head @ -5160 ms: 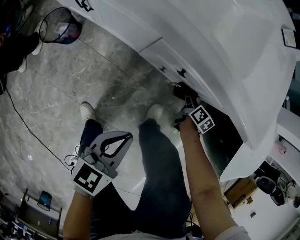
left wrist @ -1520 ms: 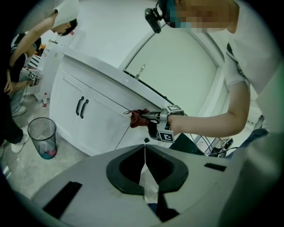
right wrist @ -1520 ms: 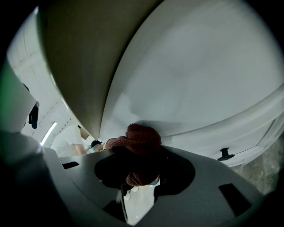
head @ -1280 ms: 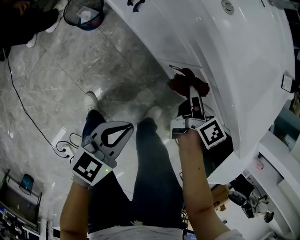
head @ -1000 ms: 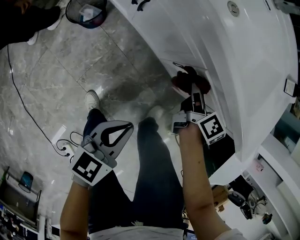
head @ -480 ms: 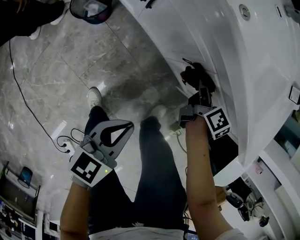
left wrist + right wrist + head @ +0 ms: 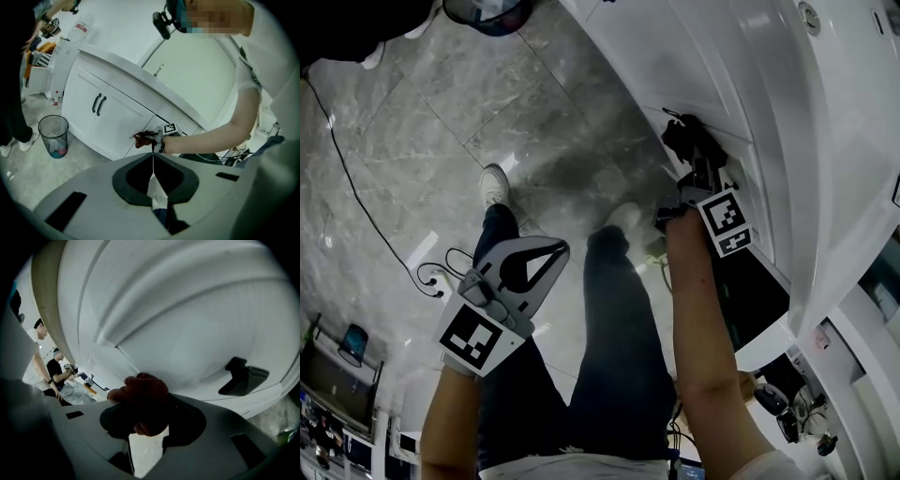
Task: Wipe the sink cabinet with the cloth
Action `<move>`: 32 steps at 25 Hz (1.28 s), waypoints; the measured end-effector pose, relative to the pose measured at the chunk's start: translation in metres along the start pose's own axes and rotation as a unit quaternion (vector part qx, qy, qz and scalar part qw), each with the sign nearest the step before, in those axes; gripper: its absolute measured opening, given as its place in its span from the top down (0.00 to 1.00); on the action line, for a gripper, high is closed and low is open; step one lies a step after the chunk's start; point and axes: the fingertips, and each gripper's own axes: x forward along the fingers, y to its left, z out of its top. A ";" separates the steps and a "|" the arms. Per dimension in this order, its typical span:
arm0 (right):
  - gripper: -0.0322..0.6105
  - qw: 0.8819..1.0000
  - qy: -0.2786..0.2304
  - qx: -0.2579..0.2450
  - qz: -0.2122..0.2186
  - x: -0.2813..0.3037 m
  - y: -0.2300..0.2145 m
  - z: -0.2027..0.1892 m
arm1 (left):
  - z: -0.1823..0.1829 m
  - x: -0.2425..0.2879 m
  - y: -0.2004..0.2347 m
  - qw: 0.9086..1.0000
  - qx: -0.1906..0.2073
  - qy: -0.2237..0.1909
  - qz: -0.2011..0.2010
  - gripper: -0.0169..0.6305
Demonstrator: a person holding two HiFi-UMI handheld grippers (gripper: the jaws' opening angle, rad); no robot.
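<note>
Right gripper (image 7: 697, 167): is being held up to the white cabinet (image 7: 675, 66) front; the jaws are being kept clamped on the cloth (image 7: 687, 141).
Cloth: a dark red, bunched wad is being gripped between the right jaws (image 7: 146, 422); in the right gripper view the cloth (image 7: 144, 394) is being shown bulging above the jaws, right at the cabinet (image 7: 187, 329) panel. Contact with the panel cannot be confirmed.
Handle (image 7: 243, 376): a black pull is being shown on the panel, to the right of the cloth and apart from it.
Left gripper (image 7: 553, 251): is being held low over the person's left leg, well apart from the cabinet; the jaws (image 7: 153, 161) are being kept together with nothing between them.
Left gripper view: the cabinet (image 7: 117, 122), the cloth (image 7: 144, 138) and the right gripper (image 7: 159, 137) are being shown from the side.
Bin (image 7: 53, 136): is being shown on the grey floor (image 7: 412, 131), near the cabinet doors.
Cable (image 7: 356, 202): a black lead is being shown running across the floor.
</note>
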 end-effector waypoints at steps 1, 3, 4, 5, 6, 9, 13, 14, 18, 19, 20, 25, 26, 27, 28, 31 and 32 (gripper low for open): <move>0.71 1.000 -0.004 0.002 -0.001 0.002 -0.003 -0.002 | 0.000 0.000 -0.002 1.000 0.000 0.001 0.000 0.95; 0.71 1.000 -0.014 0.003 0.000 0.004 -0.007 -0.003 | 0.000 0.000 -0.006 1.000 0.004 0.003 -0.001 0.95; 0.71 1.000 -0.018 0.002 0.001 0.005 -0.009 -0.004 | 0.000 0.000 -0.008 1.000 0.009 0.004 -0.002 0.95; 0.71 1.000 -0.021 0.001 0.002 0.006 -0.011 -0.006 | -0.001 0.000 -0.008 1.000 0.013 0.006 -0.003 0.95; 0.71 1.000 -0.025 0.000 0.004 0.006 -0.012 -0.007 | -0.002 0.000 -0.008 1.000 0.015 0.007 -0.004 0.95; 0.71 0.999 -0.039 0.006 0.015 0.006 -0.011 -0.007 | -0.003 0.000 -0.008 1.000 0.003 0.010 0.002 0.95; 0.71 0.998 -0.042 0.053 0.012 0.007 -0.018 -0.014 | -0.006 0.003 -0.009 1.000 0.005 0.009 0.000 0.95; 0.72 0.997 -0.040 0.064 0.011 0.008 -0.020 -0.017 | -0.008 0.003 -0.009 1.000 0.005 0.009 -0.001 0.95; 0.72 0.994 -0.032 0.102 0.013 0.015 -0.032 -0.027 | -0.013 0.008 -0.010 1.000 0.004 0.007 -0.005 0.95; 0.72 0.994 -0.027 0.104 0.016 0.016 -0.035 -0.030 | -0.013 0.009 -0.011 1.000 0.009 0.007 -0.006 0.95; 0.72 0.994 -0.022 0.103 0.020 0.017 -0.037 -0.031 | -0.014 0.009 -0.013 1.000 0.013 0.007 -0.007 0.95; 0.72 0.994 -0.010 0.103 0.029 0.011 -0.047 -0.032 | -0.016 0.009 -0.017 1.000 0.009 0.010 -0.005 0.95; 0.72 0.994 -0.008 0.103 0.029 0.009 -0.049 -0.032 | -0.016 0.009 -0.018 1.000 0.007 0.011 -0.004 0.95; 0.72 0.994 -0.005 0.103 0.027 0.007 -0.053 -0.032 | -0.016 0.009 -0.018 1.000 0.005 0.012 -0.004 0.95; 0.72 0.994 -0.003 0.103 0.025 0.005 -0.057 -0.033 | -0.016 0.009 -0.019 1.000 0.006 0.014 -0.005 0.95; 0.72 0.995 -0.002 0.099 0.018 -0.004 -0.072 -0.031 | -0.017 0.014 -0.022 1.000 0.012 0.016 -0.009 0.95; 0.72 0.995 -0.002 0.098 0.016 -0.007 -0.076 -0.031 | -0.018 0.015 -0.024 1.000 0.011 0.017 -0.011 0.95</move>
